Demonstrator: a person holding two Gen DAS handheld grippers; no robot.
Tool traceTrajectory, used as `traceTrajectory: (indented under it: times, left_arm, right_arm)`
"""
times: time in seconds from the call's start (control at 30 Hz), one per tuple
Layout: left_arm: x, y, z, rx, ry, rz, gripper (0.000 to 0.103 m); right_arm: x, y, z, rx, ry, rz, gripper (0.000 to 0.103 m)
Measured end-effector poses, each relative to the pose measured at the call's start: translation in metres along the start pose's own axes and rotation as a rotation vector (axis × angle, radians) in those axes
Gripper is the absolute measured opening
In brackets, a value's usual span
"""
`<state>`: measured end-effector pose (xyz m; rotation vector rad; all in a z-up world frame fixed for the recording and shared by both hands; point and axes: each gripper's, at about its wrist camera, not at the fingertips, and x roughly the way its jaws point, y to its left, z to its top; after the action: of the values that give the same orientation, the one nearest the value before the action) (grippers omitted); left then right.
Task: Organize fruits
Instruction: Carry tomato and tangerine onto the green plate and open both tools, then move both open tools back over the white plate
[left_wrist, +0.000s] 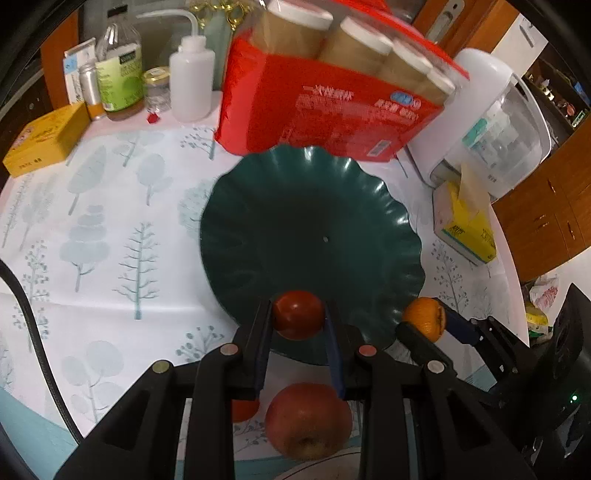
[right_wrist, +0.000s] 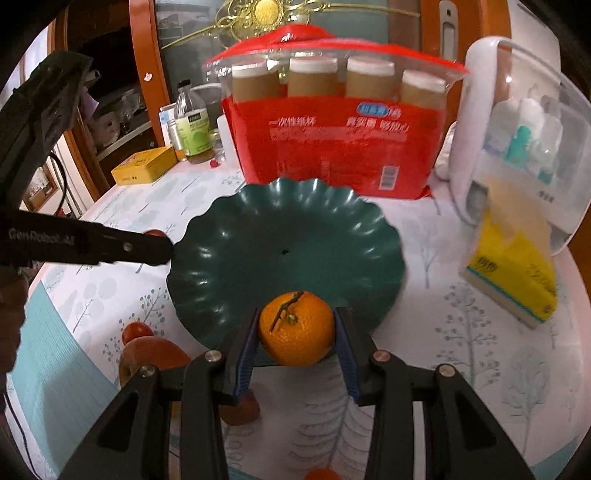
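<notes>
A dark green scalloped plate (left_wrist: 314, 206) sits mid-table and holds nothing; it also shows in the right wrist view (right_wrist: 288, 229). My left gripper (left_wrist: 298, 317) is shut on a small red fruit (left_wrist: 297, 314) above the plate's near rim. My right gripper (right_wrist: 295, 328) is shut on an orange (right_wrist: 295, 328) at the plate's near edge; it shows in the left wrist view (left_wrist: 424, 317) at the plate's right. A large red apple (left_wrist: 306, 421) lies on the cloth below my left gripper. Another small red fruit (right_wrist: 136, 332) lies left of the plate.
A red bag of paper cups (left_wrist: 325, 110) stands behind the plate. A white appliance (left_wrist: 491, 122) and yellow tissue pack (left_wrist: 465, 221) are at right. Bottles (left_wrist: 188, 85) and a yellow box (left_wrist: 44, 140) are at back left.
</notes>
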<state>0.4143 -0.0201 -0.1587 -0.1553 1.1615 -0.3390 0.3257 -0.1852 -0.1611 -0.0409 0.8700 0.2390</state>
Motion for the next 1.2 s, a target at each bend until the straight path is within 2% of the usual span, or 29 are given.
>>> traceTrajectory:
  times: [0.3,0.37,0.4,0.43,0.47,0.53,0.87,1.2]
  left_arm:
    - [0.02,-0.003,-0.001,0.005,0.022,0.013,0.028]
    - [0.019,-0.003,0.0,0.001,0.025,0.017,0.041]
    - [0.018,-0.003,0.0,-0.002,0.022,0.024,0.054]
    - [0.016,-0.003,0.0,-0.002,0.014,0.037,0.062]
    - [0.013,-0.004,-0.001,0.0,0.005,0.05,0.063]
    - [0.006,-0.006,-0.001,0.002,-0.001,0.061,0.063]
    - [-0.058,-0.02,-0.02,0.0,-0.055,0.087,0.063]
    - [-0.131,-0.043,-0.073,0.022,-0.105,0.096,0.064]
  right_arm:
    - [0.016,0.003,-0.005,0.03,0.028,0.029,0.04]
    - [0.018,0.003,-0.005,0.037,0.037,0.026,0.041]
    - [0.019,0.003,-0.005,0.039,0.044,0.023,0.042]
    - [0.02,0.002,-0.005,0.043,0.045,0.021,0.046]
    - [0.019,0.002,-0.005,0.049,0.043,0.021,0.053]
    - [0.016,0.0,-0.004,0.063,0.037,0.022,0.059]
    - [-0.042,0.001,0.003,0.099,-0.036,0.011,0.059]
    - [-0.118,0.005,-0.02,0.145,-0.075,0.01,0.059]
